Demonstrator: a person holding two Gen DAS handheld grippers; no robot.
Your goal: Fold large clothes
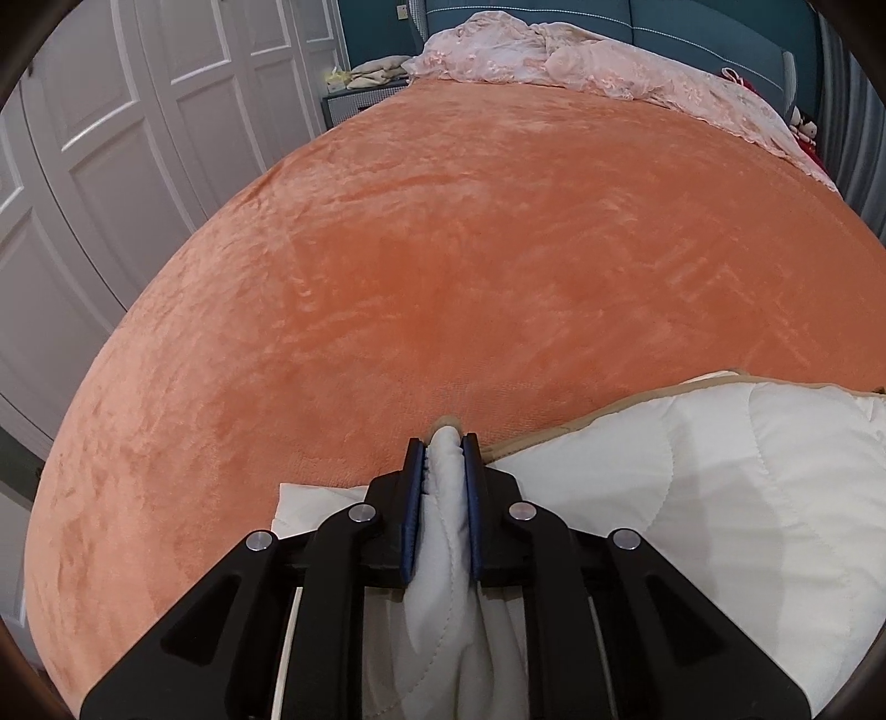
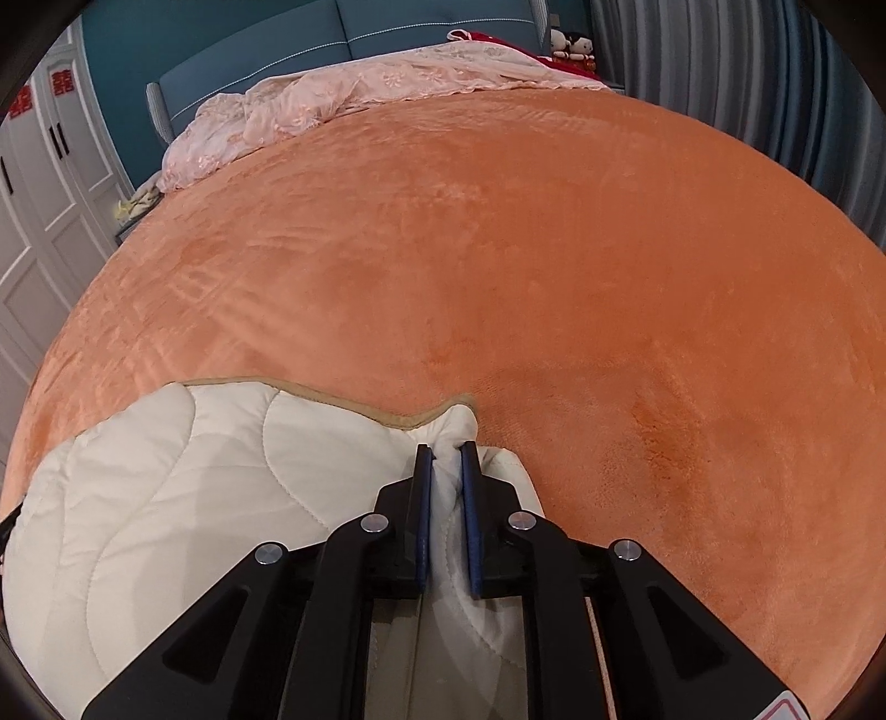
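Observation:
A white quilted cover (image 1: 720, 498) with a tan trim lies at the near edge of an orange plush bed (image 1: 443, 249). My left gripper (image 1: 444, 446) is shut on its left corner, a bunched fold squeezed between the blue pads. In the right wrist view the same quilted cover (image 2: 194, 471) spreads to the left, and my right gripper (image 2: 446, 451) is shut on its right corner, white fabric pinched between the pads. Both corners sit low over the orange bed (image 2: 554, 249). The cloth under each gripper is hidden by the black fingers.
A crumpled pink lace blanket (image 1: 581, 72) lies along the head of the bed by the teal headboard (image 2: 249, 50). White wardrobe doors (image 1: 111, 138) stand to the left. Grey curtains (image 2: 747, 83) hang on the right, with small dolls (image 2: 573, 44) near them.

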